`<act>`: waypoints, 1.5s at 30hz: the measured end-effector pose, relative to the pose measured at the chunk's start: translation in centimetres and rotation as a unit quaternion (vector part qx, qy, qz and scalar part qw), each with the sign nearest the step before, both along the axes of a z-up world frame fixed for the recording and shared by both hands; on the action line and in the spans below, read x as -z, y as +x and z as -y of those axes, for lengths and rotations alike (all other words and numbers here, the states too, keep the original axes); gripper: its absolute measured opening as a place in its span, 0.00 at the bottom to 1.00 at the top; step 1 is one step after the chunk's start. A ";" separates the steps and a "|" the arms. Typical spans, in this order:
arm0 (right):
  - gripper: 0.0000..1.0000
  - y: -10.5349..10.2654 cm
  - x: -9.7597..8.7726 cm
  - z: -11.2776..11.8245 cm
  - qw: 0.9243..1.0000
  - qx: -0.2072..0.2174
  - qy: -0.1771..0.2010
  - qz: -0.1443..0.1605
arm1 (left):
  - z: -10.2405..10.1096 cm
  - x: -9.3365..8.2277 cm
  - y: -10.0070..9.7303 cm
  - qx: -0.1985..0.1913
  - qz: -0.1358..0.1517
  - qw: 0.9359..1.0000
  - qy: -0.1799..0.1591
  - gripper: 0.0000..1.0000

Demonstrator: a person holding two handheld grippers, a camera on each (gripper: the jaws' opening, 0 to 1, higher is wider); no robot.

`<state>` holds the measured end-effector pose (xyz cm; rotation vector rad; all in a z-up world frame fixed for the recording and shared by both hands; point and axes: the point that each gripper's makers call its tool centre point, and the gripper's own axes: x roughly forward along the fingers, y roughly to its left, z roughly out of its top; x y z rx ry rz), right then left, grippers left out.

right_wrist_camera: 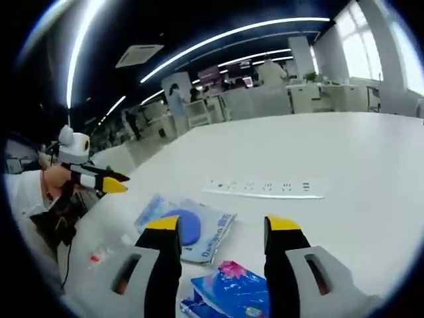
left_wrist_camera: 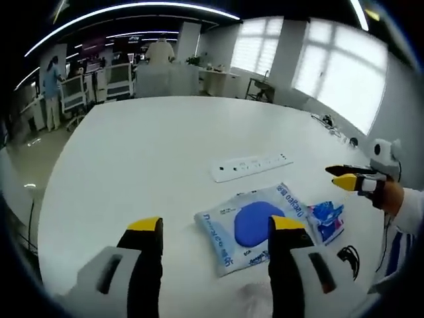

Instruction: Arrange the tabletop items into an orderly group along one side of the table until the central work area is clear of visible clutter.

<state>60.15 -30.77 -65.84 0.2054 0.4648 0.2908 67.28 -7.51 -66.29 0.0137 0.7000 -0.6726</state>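
A clear plastic bag with blue print and a round blue pad inside (left_wrist_camera: 250, 226) lies on the white table (left_wrist_camera: 146, 152), just beyond my left gripper (left_wrist_camera: 216, 225), which is open and holds nothing. A small blue packet (left_wrist_camera: 327, 219) lies to the bag's right. A white power strip (left_wrist_camera: 252, 165) rests farther out. My right gripper (left_wrist_camera: 351, 177), held by a hand, hovers at the right above the table. In the right gripper view my right gripper (right_wrist_camera: 223, 225) is open over the blue packet (right_wrist_camera: 232, 291), with the bag (right_wrist_camera: 189, 228) and power strip (right_wrist_camera: 265, 187) beyond. My left gripper (right_wrist_camera: 109, 180) hovers at the left.
A black cable piece (left_wrist_camera: 348, 255) lies near the table's edge by the blue packet. A tiny red-and-white scrap (right_wrist_camera: 96, 257) lies left of the bag. The wide white tabletop stretches beyond the power strip. Office desks, chairs and people stand far behind.
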 end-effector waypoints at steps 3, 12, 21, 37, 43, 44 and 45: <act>0.53 -0.4 -0.4 0.2 1.000 0.000 -0.003 0.004 | 0.1 -0.5 -0.2 -0.001 0.003 1.000 -0.004 0.68; 0.60 -1.9 -1.6 1.0 1.000 0.000 -0.010 0.009 | 0.3 -1.8 -1.1 0.006 0.009 1.000 -0.010 0.70; 0.66 -4.1 -2.6 2.6 1.000 0.009 -0.021 0.012 | 1.7 -3.5 -2.7 0.029 0.015 0.999 -0.018 0.74; 0.66 -8.1 -2.0 5.3 0.998 0.030 -0.048 -0.005 | 5.3 -5.1 -6.1 0.068 0.022 0.997 -0.026 0.77; 0.65 -9.6 -1.7 5.4 0.998 0.034 -0.050 -0.013 | 6.3 -5.1 -7.0 0.076 0.021 0.996 -0.031 0.77; 0.65 -9.8 -1.6 5.4 0.998 0.035 -0.050 -0.014 | 6.5 -5.1 -7.2 0.079 0.020 0.996 -0.032 0.77; 0.65 -10.0 -1.6 5.5 0.998 0.035 -0.051 -0.014 | 6.7 -5.1 -7.4 0.082 0.020 0.996 -0.033 0.77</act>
